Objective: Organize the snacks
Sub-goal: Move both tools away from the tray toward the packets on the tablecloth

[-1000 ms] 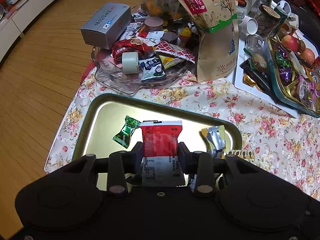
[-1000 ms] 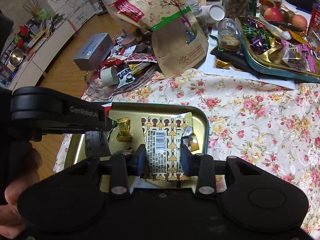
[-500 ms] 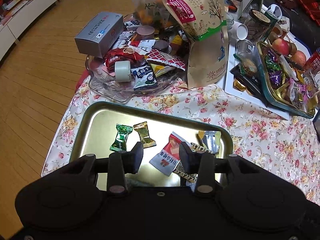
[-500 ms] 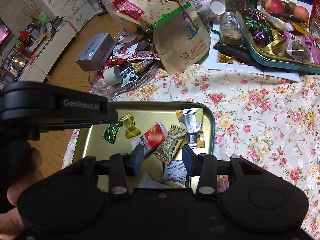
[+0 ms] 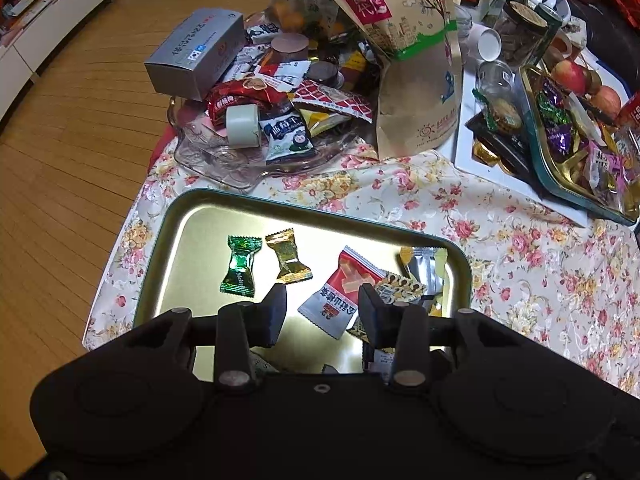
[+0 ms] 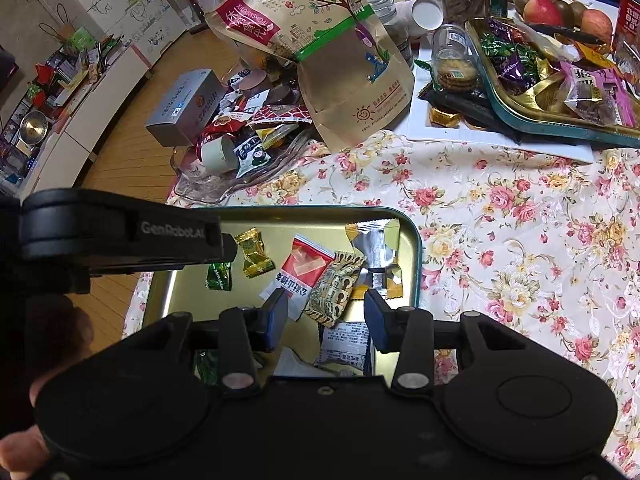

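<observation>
A gold tin tray (image 5: pixel 188 216) (image 6: pixel 412 240) sits on the flowered cloth and holds several snacks: a green candy (image 5: pixel 239 266) (image 6: pixel 219 276), a gold candy (image 5: pixel 288 256) (image 6: pixel 253 253), a red and white packet (image 5: pixel 344 294) (image 6: pixel 300 274), a patterned packet (image 5: pixel 400 288) (image 6: pixel 334 294) and a silver packet (image 5: pixel 426 266) (image 6: pixel 374 248). My left gripper (image 5: pixel 322 312) is open and empty above the tray. My right gripper (image 6: pixel 326 316) is open and empty above the tray, with the left gripper's body (image 6: pixel 120 232) at its left.
A glass dish (image 5: pixel 216 160) (image 6: pixel 200 188) piled with snacks and a grey box (image 5: pixel 196 54) stands behind the tray. A tall brown snack bag (image 5: pixel 404 52) (image 6: pixel 328 48) leans beside it. A second tin (image 5: pixel 560 160) (image 6: pixel 532 112) of sweets, jars and apples are at the right.
Both grippers opened and let go: the red and white packet and the patterned packet now lie in the tray. Both grippers have drawn back and up.
</observation>
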A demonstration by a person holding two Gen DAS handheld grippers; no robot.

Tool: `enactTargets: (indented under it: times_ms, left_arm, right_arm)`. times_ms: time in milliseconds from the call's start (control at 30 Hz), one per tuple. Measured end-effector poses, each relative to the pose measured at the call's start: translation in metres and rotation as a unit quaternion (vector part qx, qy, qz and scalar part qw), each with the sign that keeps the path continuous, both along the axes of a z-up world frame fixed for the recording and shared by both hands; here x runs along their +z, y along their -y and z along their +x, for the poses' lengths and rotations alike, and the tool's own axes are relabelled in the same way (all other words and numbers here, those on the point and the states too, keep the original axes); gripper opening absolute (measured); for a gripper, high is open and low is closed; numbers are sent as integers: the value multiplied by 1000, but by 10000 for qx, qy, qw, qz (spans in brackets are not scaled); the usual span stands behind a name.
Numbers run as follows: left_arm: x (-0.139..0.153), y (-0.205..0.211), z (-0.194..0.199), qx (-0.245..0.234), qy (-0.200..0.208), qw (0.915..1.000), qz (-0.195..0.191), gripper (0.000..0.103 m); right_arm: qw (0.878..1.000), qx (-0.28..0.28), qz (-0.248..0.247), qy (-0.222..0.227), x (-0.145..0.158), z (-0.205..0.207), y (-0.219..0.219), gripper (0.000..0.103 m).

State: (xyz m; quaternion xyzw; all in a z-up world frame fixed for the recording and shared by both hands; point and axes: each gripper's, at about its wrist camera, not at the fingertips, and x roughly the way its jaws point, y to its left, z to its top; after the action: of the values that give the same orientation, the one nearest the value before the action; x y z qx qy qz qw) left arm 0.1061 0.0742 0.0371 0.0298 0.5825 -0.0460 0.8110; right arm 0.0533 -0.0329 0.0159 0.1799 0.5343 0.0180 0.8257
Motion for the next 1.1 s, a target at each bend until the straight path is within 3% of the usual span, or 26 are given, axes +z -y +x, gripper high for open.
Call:
enactTargets:
  times_ms: [567,1100]
  left_arm:
    - [-1,48,-10,-508,-234,9984,-49,49]
    - [5,123,-29,-1144,-286,9928,-213,49]
  right_arm:
    - [9980,-259,-402,-415,-14,-15,39,45]
    - [9933,-856,-519,-586,-16,-47,102,45]
